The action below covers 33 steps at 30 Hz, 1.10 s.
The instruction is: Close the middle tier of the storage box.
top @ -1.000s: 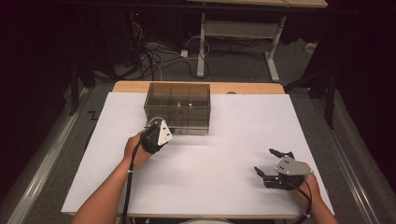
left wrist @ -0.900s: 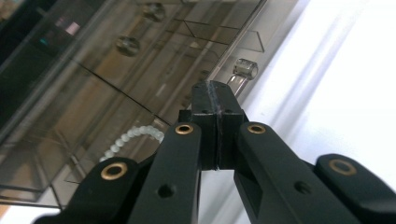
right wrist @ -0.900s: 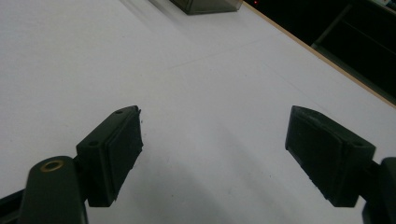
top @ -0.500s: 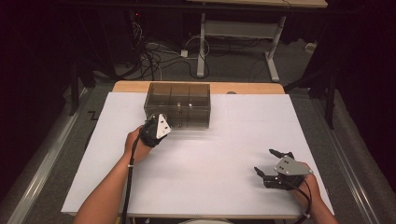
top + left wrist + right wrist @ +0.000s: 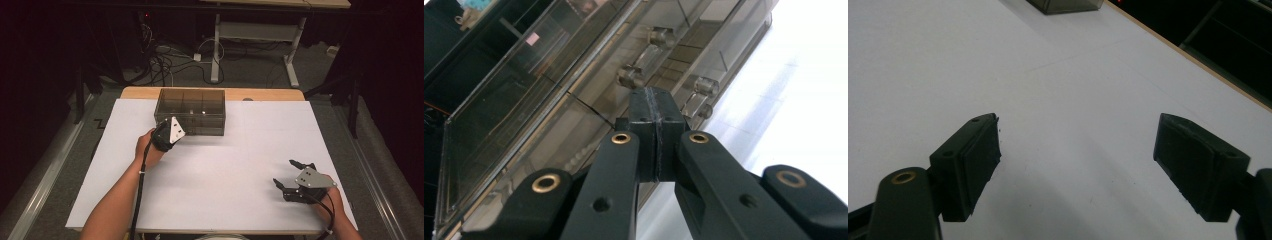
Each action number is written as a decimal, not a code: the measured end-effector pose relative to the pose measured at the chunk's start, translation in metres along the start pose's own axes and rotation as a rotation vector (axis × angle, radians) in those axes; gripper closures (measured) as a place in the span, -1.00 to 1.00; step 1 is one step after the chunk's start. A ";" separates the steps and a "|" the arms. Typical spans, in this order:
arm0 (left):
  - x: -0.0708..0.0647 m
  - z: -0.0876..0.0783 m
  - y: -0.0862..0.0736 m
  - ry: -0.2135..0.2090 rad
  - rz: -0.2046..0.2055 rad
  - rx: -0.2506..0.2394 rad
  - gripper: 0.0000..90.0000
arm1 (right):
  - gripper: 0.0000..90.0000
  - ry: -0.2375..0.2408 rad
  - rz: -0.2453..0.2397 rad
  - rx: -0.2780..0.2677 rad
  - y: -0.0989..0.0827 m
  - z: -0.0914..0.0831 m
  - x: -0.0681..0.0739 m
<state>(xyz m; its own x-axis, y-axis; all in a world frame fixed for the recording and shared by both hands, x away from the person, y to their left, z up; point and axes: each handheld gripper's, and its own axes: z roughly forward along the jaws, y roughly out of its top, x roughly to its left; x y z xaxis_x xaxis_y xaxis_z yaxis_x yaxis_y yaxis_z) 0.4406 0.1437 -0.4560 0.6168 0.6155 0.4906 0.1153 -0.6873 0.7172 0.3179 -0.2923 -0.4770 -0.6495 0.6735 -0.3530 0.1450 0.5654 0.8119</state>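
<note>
Drawer box (image 5: 190,111) sat at the bench's (image 5: 240,165) far edge, left of centre. Risk: my left gripper (image 5: 655,107), jaws clenched on nothing, could skid off the clear drawer handle (image 5: 645,56) just ahead of its tips, shoving the box. Right gripper (image 5: 294,180) rested well apart, jaws released
</note>
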 end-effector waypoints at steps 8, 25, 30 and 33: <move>0.000 0.004 -0.001 0.006 -0.004 -0.013 0.94 | -0.57 -0.004 0.001 0.011 -0.001 0.002 0.000; 0.002 0.004 -0.003 0.017 -0.041 -0.034 0.94 | -0.57 -0.001 -0.004 0.022 -0.001 0.004 0.002; 0.000 0.003 -0.004 0.020 -0.059 -0.032 0.88 | -0.56 0.001 -0.004 0.021 -0.001 0.004 0.002; -0.001 0.004 -0.004 0.014 -0.059 -0.025 0.89 | -0.56 0.001 -0.007 0.020 0.000 0.004 0.003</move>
<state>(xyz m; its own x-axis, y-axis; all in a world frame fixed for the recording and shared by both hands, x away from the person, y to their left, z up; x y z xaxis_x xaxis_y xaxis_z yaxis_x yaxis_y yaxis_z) 0.4425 0.1449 -0.4611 0.5985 0.6601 0.4540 0.1313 -0.6399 0.7572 0.3187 -0.2885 -0.4803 -0.6512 0.6689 -0.3584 0.1556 0.5799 0.7997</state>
